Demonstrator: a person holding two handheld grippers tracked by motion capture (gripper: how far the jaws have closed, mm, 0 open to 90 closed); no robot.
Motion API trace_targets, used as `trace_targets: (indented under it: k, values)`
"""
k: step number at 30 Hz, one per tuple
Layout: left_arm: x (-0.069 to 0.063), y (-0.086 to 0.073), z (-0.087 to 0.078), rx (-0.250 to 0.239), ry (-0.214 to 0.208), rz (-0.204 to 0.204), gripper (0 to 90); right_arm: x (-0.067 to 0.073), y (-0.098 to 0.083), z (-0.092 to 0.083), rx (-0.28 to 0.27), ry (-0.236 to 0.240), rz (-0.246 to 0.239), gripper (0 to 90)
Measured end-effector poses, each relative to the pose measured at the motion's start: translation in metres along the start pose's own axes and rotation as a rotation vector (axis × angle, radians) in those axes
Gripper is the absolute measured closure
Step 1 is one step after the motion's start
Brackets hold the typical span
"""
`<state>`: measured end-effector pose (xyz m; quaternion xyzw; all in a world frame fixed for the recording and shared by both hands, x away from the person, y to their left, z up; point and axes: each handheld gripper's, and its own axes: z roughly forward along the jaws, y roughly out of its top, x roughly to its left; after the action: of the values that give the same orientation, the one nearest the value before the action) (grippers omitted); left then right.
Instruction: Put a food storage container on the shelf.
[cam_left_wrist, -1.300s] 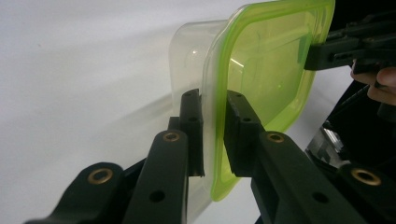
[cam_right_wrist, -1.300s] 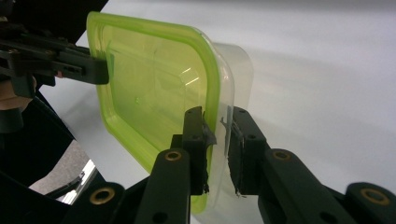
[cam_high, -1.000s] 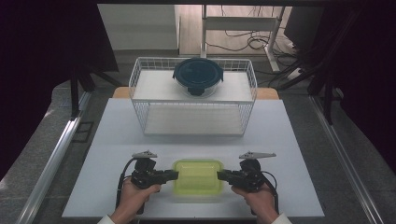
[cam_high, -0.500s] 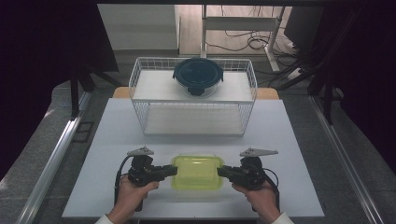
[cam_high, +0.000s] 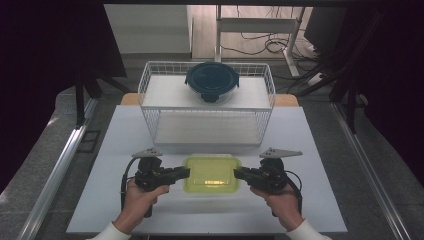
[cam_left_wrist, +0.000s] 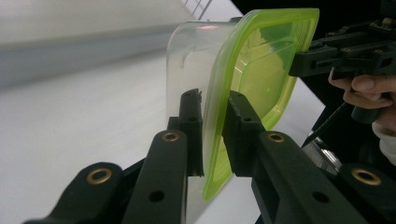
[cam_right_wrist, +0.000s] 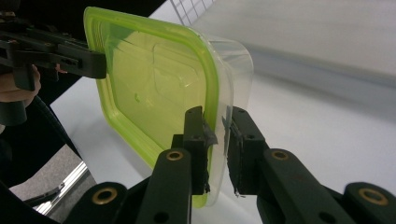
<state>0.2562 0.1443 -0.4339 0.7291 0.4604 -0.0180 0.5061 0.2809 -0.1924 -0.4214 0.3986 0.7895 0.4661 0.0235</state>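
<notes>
A clear square container with a lime-green lid (cam_high: 212, 174) hangs a little above the white table (cam_high: 320, 150), carried between both grippers. My left gripper (cam_high: 186, 173) is shut on its left rim. In the left gripper view the pads (cam_left_wrist: 192, 112) pinch the lid edge and wall of the container (cam_left_wrist: 261, 60), with my gripper (cam_left_wrist: 215, 105) around it. My right gripper (cam_high: 237, 173) is shut on the opposite rim. The right gripper view shows my gripper (cam_right_wrist: 217, 123) clamped on the container (cam_right_wrist: 154, 79), and the left gripper (cam_right_wrist: 98, 63) on the far edge.
A white wire basket (cam_high: 150, 85) stands at the back of the table, with a round container with a dark lid (cam_high: 212, 80) in its far part. The near half of the basket floor is bare. Dark floor and cables lie beyond.
Both grippers have risen together with the green-lidded container held between them, so it has come up off the table. The grips have not changed.
</notes>
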Motion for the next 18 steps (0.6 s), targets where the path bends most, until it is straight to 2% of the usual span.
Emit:
trace_targets:
  k: [9, 18]
  values:
    - [-0.011, 0.030, -0.011, -0.049, 0.007, 0.054, 78.7, 0.005, 0.027, -0.014, -0.042, -0.013, -0.044, 78.1]
    - [-0.017, 0.054, -0.014, -0.067, -0.007, 0.085, 78.4, 0.003, 0.047, -0.026, -0.081, -0.023, -0.063, 78.2]
